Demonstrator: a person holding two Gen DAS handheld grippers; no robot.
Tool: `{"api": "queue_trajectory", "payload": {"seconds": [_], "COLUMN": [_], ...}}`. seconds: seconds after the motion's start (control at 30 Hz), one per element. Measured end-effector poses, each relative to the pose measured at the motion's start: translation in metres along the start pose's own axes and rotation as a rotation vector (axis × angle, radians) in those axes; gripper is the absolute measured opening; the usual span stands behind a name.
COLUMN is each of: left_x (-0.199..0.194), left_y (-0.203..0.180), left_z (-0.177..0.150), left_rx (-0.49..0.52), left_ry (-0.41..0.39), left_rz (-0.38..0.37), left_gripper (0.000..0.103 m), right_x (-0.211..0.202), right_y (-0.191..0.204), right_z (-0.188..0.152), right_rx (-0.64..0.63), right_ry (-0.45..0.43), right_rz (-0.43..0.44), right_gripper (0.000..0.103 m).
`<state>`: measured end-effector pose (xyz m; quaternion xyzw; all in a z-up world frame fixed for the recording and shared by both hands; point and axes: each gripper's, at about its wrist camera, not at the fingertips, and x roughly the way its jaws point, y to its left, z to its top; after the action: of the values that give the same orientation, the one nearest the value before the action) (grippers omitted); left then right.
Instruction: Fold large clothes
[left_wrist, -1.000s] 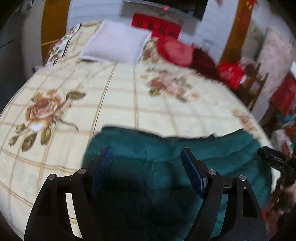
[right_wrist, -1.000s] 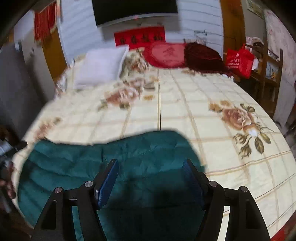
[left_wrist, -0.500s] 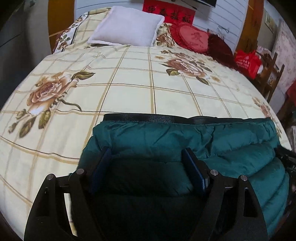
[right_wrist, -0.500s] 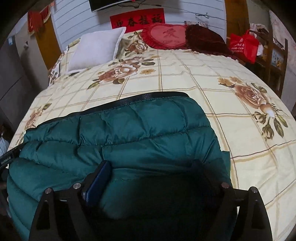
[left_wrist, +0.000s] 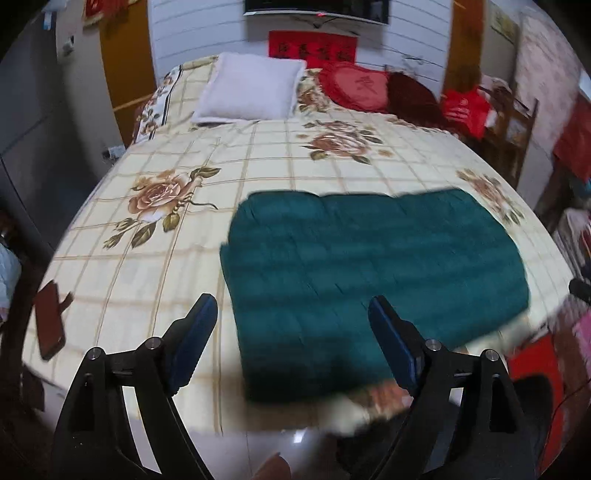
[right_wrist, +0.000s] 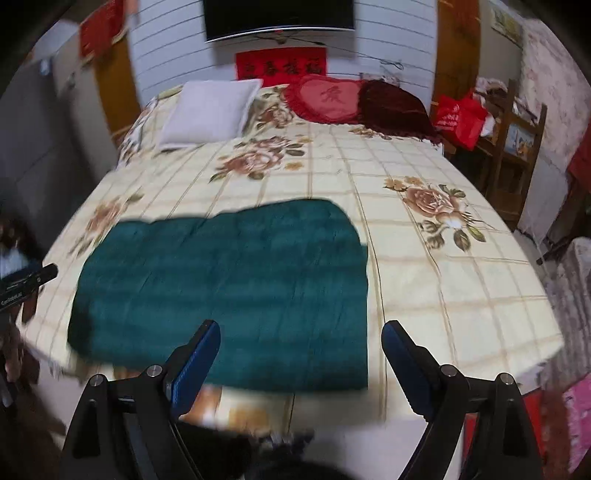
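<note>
Folded teal jacket (left_wrist: 373, 280) lies ahead — untouched (both fingers (right_wrist: 199, 363) spread).

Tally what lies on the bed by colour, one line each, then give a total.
Green: 1, the folded jacket
White: 1, the pillow
Red: 1, the heart cushion
Dark maroon: 1, the cushion beside it
Dark brown: 1, the phone at the bed's left edge
Total: 5

Bedspread (left_wrist: 295, 177) open beyond jacket (left_wrist: 369, 280) — pillow (left_wrist: 247, 92) far back; dark flat object, maybe phone (left_wrist: 50, 325), at left edge.
</note>
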<state>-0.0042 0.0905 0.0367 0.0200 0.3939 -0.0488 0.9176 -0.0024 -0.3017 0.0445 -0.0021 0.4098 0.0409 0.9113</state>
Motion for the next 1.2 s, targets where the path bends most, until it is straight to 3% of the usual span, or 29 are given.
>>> {"api": "queue_trajectory", "payload": {"seconds": [0.2, 0.5, 1.2], "left_x": [-0.052, -0.091, -0.098], "left_y": [-0.035, -0.043, -0.062], "left_z": [-0.046, -0.076, -0.073], "left_rx": [0.039, 0.031, 0.055], "left_ry": [-0.020, -0.014, -0.029], "left_rz": [0.048, 0.004, 0.007], "left_gripper": [0.084, 0.084, 0.084], "right_x": [-0.069, -0.125, -0.132], "right_y": [0.015, 0.031, 0.037], "right_z": [-0.056, -0.101, -0.106], "right_rx": [-0.038, -0.136, -0.141], "right_ry": [-0.045, -0.111, -0.139], "right_rz": [-0.005, -0.051, -0.034], "right_gripper": [0.089, 0.090, 0.090]}}
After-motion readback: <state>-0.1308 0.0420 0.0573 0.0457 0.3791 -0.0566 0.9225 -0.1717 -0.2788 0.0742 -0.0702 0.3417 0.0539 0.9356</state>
